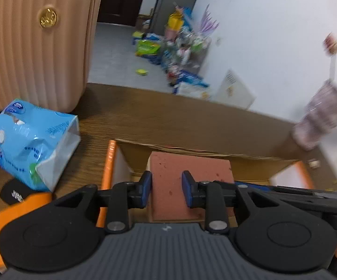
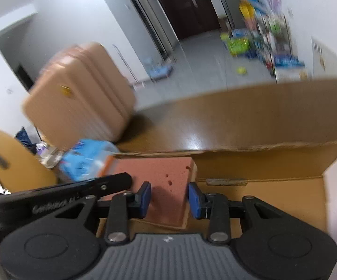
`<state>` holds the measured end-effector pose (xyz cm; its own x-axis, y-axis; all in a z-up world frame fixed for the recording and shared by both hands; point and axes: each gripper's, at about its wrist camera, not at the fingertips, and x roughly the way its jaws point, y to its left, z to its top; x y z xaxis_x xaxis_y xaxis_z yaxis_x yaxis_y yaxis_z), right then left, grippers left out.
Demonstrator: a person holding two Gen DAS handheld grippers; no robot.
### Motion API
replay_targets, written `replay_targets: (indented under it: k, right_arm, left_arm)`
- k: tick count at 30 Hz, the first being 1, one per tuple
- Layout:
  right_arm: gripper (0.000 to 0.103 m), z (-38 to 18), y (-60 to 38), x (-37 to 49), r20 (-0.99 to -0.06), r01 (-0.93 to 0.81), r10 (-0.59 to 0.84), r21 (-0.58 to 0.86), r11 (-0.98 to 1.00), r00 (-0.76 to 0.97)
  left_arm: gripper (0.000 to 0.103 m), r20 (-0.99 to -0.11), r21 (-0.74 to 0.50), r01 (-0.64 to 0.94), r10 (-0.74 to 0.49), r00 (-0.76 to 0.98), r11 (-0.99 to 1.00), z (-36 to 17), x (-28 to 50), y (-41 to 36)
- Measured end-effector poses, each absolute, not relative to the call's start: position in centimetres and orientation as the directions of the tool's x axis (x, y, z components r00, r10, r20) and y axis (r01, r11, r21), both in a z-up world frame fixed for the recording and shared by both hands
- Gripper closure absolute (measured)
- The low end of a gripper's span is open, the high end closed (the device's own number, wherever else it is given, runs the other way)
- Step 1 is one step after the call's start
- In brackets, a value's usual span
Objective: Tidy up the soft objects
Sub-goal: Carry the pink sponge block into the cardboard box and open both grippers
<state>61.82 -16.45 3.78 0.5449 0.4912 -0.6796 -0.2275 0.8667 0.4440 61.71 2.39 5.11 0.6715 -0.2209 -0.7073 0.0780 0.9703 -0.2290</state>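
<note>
Hovering low in the centre of both frames over the pink sponge block (image 1: 187, 175), itself sitting inside the open cardboard box (image 1: 250, 163). Looking light, porous and squashy, so likely deforming under pressure; pinching the short sides seeming best. Left gripper (image 1: 166, 187) and right gripper (image 2: 169, 197) both standing partly apart, straddling the sponge; actual contact impossible to tell.

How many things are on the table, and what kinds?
Sponge: 1
Tissue pack: 1
Suitcase: 1
Cardboard box: 1
Vase: 1
Total: 5
</note>
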Motion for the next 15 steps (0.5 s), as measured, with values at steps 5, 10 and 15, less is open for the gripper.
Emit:
replay_targets:
  k: [5,10,15]
  right_arm:
    - [0.07,0.7,-15.3,63.7,-0.709,-0.194,0.508,0.479,0.856,0.489]
    - [0.063,0.5,-15.3,63.5,-0.717,-0.178,0.476,0.453,0.873,0.51]
    - [0.06,6.3,-18.4,60.2,-0.67,-0.223,0.444,0.394,0.892,0.594]
  left_arm:
    - [0.059,-0.707,-0.126,0.102,-0.162,0.689,0.987,4.6,61.9,2.3]
    - [0.049,-0.69,-0.056,0.122,-0.127,0.713,0.991,5.5,60.7,1.6]
    - [0.039,-0.637,-0.044,0.136,-0.133,0.759,0.99,9.2,56.9,1.9]
